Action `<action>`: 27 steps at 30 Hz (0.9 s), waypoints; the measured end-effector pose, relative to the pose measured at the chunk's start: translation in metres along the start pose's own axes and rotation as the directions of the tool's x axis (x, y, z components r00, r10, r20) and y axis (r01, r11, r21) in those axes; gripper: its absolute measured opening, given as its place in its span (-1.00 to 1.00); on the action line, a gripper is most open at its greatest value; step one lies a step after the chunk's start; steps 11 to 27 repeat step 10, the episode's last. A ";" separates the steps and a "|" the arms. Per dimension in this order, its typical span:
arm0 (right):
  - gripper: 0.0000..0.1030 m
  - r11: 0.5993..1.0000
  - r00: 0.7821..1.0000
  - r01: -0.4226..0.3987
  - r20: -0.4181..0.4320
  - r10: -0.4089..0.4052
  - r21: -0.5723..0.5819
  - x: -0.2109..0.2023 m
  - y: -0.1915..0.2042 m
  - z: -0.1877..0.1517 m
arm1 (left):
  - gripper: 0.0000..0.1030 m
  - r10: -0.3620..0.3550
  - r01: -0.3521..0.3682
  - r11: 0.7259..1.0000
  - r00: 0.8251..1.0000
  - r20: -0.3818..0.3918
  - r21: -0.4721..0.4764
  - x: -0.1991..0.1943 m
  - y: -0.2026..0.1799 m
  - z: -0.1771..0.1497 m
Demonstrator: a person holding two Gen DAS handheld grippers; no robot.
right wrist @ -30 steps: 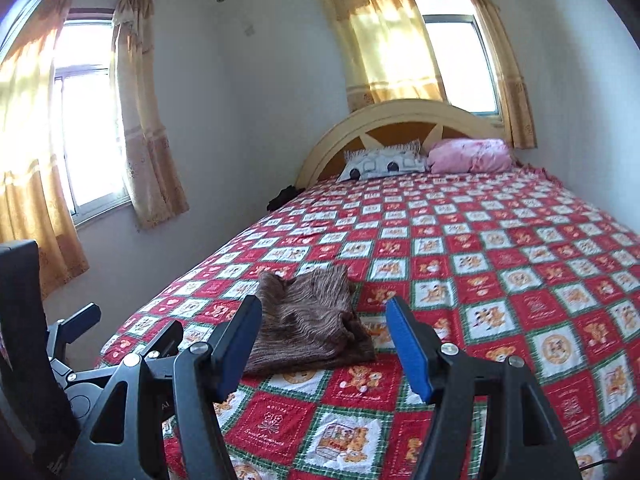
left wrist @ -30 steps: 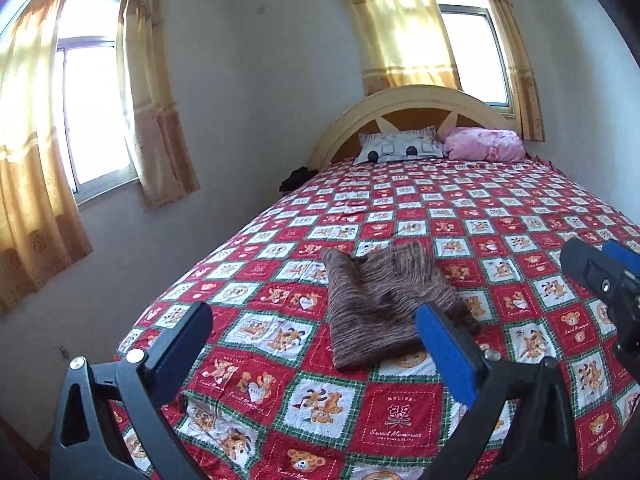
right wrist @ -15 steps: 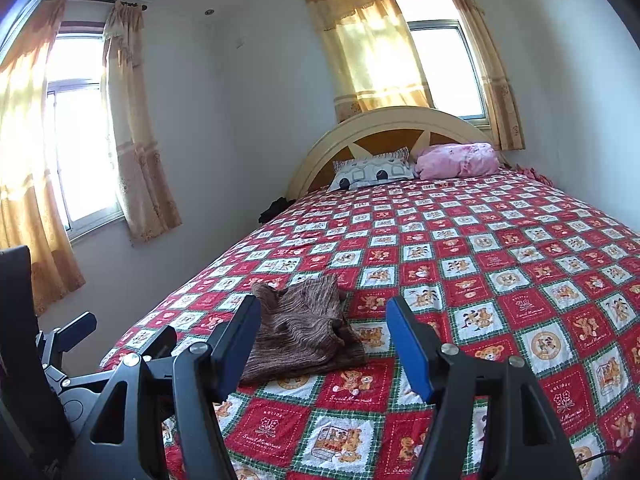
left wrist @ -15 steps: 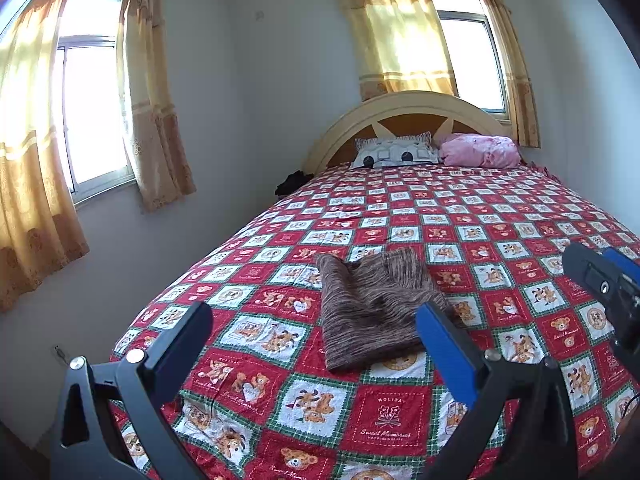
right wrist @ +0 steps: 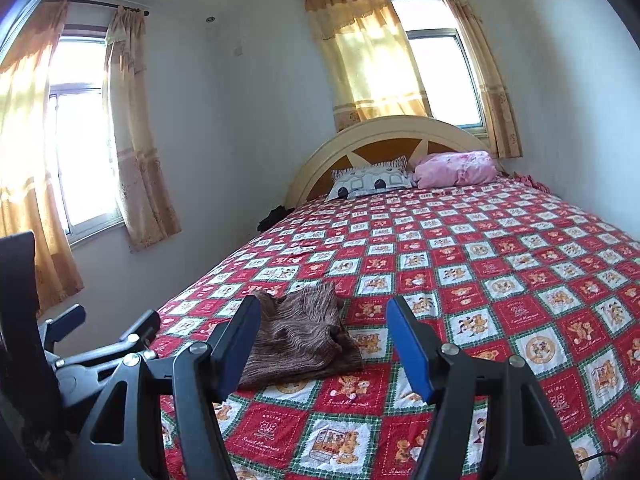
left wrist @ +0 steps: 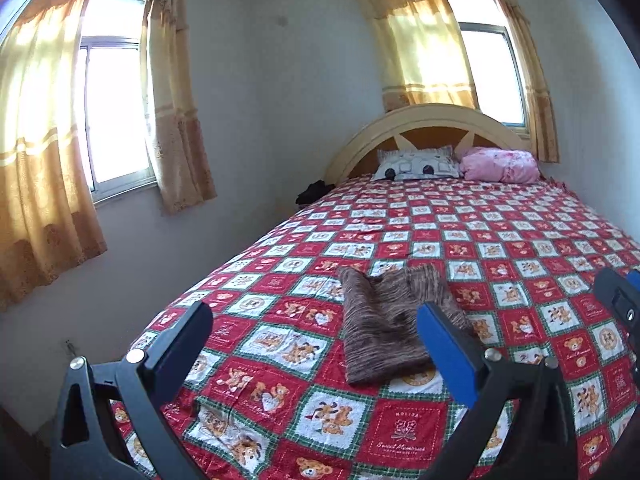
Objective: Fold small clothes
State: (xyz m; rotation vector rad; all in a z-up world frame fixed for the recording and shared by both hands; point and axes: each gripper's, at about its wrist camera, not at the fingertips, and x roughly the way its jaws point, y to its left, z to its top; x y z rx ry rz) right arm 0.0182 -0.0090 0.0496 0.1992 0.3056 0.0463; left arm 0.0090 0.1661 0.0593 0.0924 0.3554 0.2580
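Left wrist view
Left claw [left wrist: 316, 332]: wide open, holding nothing, up above the near end of the bed.
Brown knit garment [left wrist: 390, 320]: lying on the teddy-bear bedspread [left wrist: 500, 248], ahead of the claw and a bit to the right, by its blue finger [left wrist: 448, 352]. Its long side runs away toward the pillows.
Right claw tip [left wrist: 618, 300]: pokes in at the right edge.

Right wrist view
Right claw [right wrist: 324, 344]: open about halfway, holding nothing.
Brown knit garment [right wrist: 298, 340]: ahead and to the left, by the black finger [right wrist: 236, 344].
Left claw [right wrist: 104, 332]: at the left edge, nothing in it.

Which is nearer: the garment lies between the two claws; I think both can reach it about the same.
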 end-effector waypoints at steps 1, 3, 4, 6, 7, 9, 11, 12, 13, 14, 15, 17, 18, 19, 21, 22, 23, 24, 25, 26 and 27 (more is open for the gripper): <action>0.28 1.000 1.000 0.001 0.001 -0.001 -0.002 0.000 0.000 0.000 | 1.00 -0.016 0.016 1.000 1.000 0.002 -0.004 0.000 0.002 0.000; 0.29 1.000 1.000 0.001 -0.006 -0.001 -0.004 0.001 0.000 -0.001 | 1.00 -0.033 0.033 0.999 0.999 -0.003 -0.023 0.001 0.005 0.000; 0.29 1.000 1.000 0.000 -0.011 0.000 -0.003 0.002 0.000 -0.001 | 1.00 -0.036 0.036 0.999 0.999 -0.008 -0.031 0.002 0.006 0.000; 0.29 1.000 1.000 -0.006 -0.021 0.006 0.005 0.003 -0.001 -0.002 | 1.00 -0.041 0.040 0.999 0.999 -0.027 -0.034 0.004 0.007 0.000; 0.29 1.000 1.000 -0.007 -0.023 0.007 0.008 0.004 -0.001 -0.002 | 1.00 -0.046 0.045 0.998 0.998 -0.034 -0.032 0.006 0.007 0.000; 0.29 1.000 1.000 -0.002 -0.020 0.003 0.013 0.003 -0.004 -0.002 | 1.00 -0.040 0.039 0.999 0.998 -0.047 -0.019 0.008 0.005 0.000; 0.29 1.000 1.000 0.003 -0.017 -0.003 0.014 0.003 -0.005 -0.001 | 1.00 -0.033 0.033 0.999 0.998 -0.051 -0.013 0.008 0.005 0.000; 0.29 1.000 1.000 0.003 -0.017 -0.003 0.014 0.003 -0.005 -0.001 | 1.00 -0.033 0.033 0.999 0.998 -0.051 -0.013 0.008 0.005 0.000; 0.29 1.000 1.000 0.003 -0.017 -0.003 0.014 0.003 -0.005 -0.001 | 1.00 -0.033 0.033 0.999 0.998 -0.051 -0.013 0.008 0.005 0.000; 0.29 1.000 1.000 0.003 -0.017 -0.003 0.014 0.003 -0.005 -0.001 | 1.00 -0.033 0.033 0.999 0.998 -0.051 -0.013 0.008 0.005 0.000; 0.29 1.000 1.000 0.003 -0.017 -0.003 0.014 0.003 -0.005 -0.001 | 1.00 -0.033 0.033 0.999 0.998 -0.051 -0.013 0.008 0.005 0.000; 0.29 1.000 1.000 0.003 -0.017 -0.003 0.014 0.003 -0.005 -0.001 | 1.00 -0.033 0.033 0.999 0.998 -0.051 -0.013 0.008 0.005 0.000; 0.29 1.000 1.000 0.003 -0.017 -0.003 0.014 0.003 -0.005 -0.001 | 1.00 -0.033 0.033 0.999 0.998 -0.051 -0.013 0.008 0.005 0.000; 0.29 1.000 1.000 0.003 -0.017 -0.003 0.014 0.003 -0.005 -0.001 | 1.00 -0.033 0.033 0.999 0.998 -0.051 -0.013 0.008 0.005 0.000; 0.29 1.000 1.000 0.003 -0.017 -0.003 0.014 0.003 -0.005 -0.001 | 1.00 -0.033 0.033 0.999 0.998 -0.051 -0.013 0.008 0.005 0.000; 0.29 1.000 1.000 0.003 -0.017 -0.003 0.014 0.003 -0.005 -0.001 | 1.00 -0.033 0.033 0.999 0.998 -0.051 -0.013 0.008 0.005 0.000; 0.29 1.000 1.000 0.003 -0.017 -0.003 0.014 0.003 -0.005 -0.001 | 1.00 -0.033 0.033 0.999 0.998 -0.051 -0.013 0.008 0.005 0.000; 0.29 1.000 1.000 0.003 -0.017 -0.003 0.014 0.003 -0.005 -0.001 | 1.00 -0.033 0.033 0.999 0.998 -0.051 -0.013 0.008 0.005 0.000; 0.29 1.000 1.000 0.003 -0.017 -0.003 0.014 0.003 -0.005 -0.001 | 1.00 -0.033 0.033 0.999 0.998 -0.051 -0.013 0.008 0.005 0.000; 0.29 1.000 1.000 0.003 -0.017 -0.003 0.014 0.003 -0.005 -0.001 | 1.00 -0.033 0.033 0.999 0.998 -0.051 -0.013 0.008 0.005 0.000; 0.29 1.000 1.000 0.003 -0.017 -0.003 0.014 0.003 -0.005 -0.001 | 1.00 -0.033 0.033 0.999 0.998 -0.051 -0.013 0.008 0.005 0.000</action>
